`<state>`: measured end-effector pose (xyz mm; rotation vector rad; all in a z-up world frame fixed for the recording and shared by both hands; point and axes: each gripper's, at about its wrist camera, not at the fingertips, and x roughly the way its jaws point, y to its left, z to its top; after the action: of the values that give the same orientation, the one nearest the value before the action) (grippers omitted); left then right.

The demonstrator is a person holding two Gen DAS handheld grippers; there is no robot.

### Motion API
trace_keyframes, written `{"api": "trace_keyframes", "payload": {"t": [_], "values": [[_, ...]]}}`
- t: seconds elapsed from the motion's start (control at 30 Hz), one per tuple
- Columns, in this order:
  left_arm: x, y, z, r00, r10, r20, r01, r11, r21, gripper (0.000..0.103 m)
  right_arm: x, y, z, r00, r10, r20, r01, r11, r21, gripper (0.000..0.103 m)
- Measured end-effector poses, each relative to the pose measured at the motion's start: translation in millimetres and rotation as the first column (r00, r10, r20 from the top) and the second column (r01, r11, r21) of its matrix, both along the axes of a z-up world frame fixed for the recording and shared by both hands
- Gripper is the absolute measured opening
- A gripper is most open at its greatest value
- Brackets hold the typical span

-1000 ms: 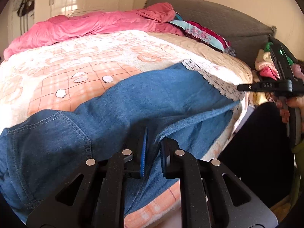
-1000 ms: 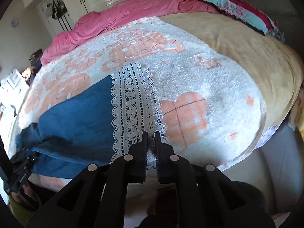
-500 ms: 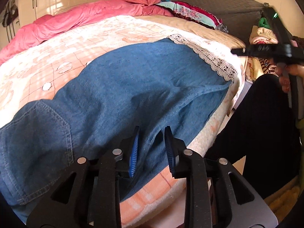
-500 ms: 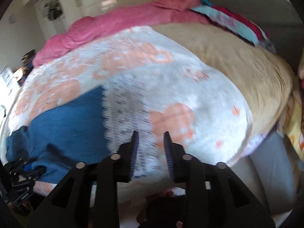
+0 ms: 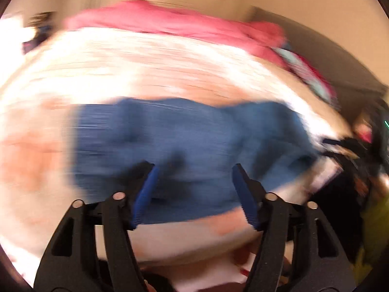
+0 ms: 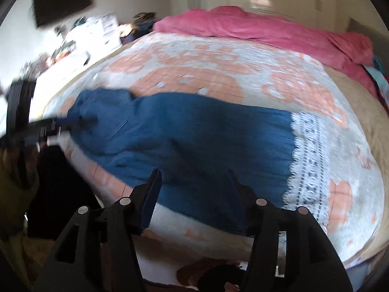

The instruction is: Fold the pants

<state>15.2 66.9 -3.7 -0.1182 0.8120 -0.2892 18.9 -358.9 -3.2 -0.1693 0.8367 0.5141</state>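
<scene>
pants: blue denim pants [image 6: 194, 143] lie flat across the near edge of the bed, long way from 9 o'clock to 3 o'clock in the right wrist view, lace hem [image 6: 307, 160] out at 3 o'clock. in the left wrist view they sit dead centre, very smeared.

left gripper: left gripper [image 5: 193, 189] was pinched on the denim edge a second ago, now its jaws are opening and stand well apart. cloth lies beyond and below the blue pads, nothing pressed between them.

right gripper: right gripper [image 6: 193, 194] was closed at the lace end a second ago, now also opening, jaws apart, nothing in them. it now looks over the middle of the leg, lace off at 3 o'clock.

what changed: both let go at about the same time and both views swung, so the pants are lying on their own on the blanket [image 6: 218, 73].

what it means: looks to me like one lay-down or smoothing step is finished and the hands are moving to new grab spots. fold itself not obviously done yet.

bed stuff: pink duvet [image 6: 255, 31] bunched at 12 o'clock, well apart from the pants.
</scene>
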Motion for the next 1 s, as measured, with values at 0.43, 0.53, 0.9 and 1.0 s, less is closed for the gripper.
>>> {"api": "trace_keyframes", "payload": {"t": [0.43, 0.53, 0.9, 1.0], "values": [[27.3, 23.7, -11.6, 0.990, 0.119, -0.072, -0.122, 0.991, -0.048, 0.057, -3.6, 44.6, -64.3, 0.971, 0.194, -0.138, -0.232, 0.900, -0.370, 0.007], [22.3, 22.1, -5.0, 0.993, 0.113, -0.045, -0.115, 0.992, -0.042, 0.057, -3.7, 39.7, -54.4, 0.966, 0.205, -0.157, -0.242, 0.932, -0.270, 0.031], [43.4, -33.6, 46.3, 0.997, -0.043, 0.065, 0.041, 0.999, 0.027, 0.060, 48.1, -5.2, 17.3, 0.997, 0.073, -0.030, -0.074, 0.996, -0.045, 0.054], [72.3, -66.2, 56.2, 0.989, -0.137, 0.058, 0.132, 0.988, 0.077, 0.061, 71.1, -10.8, 4.1, 0.997, 0.038, -0.069, -0.041, 0.998, -0.047, 0.054]]}}
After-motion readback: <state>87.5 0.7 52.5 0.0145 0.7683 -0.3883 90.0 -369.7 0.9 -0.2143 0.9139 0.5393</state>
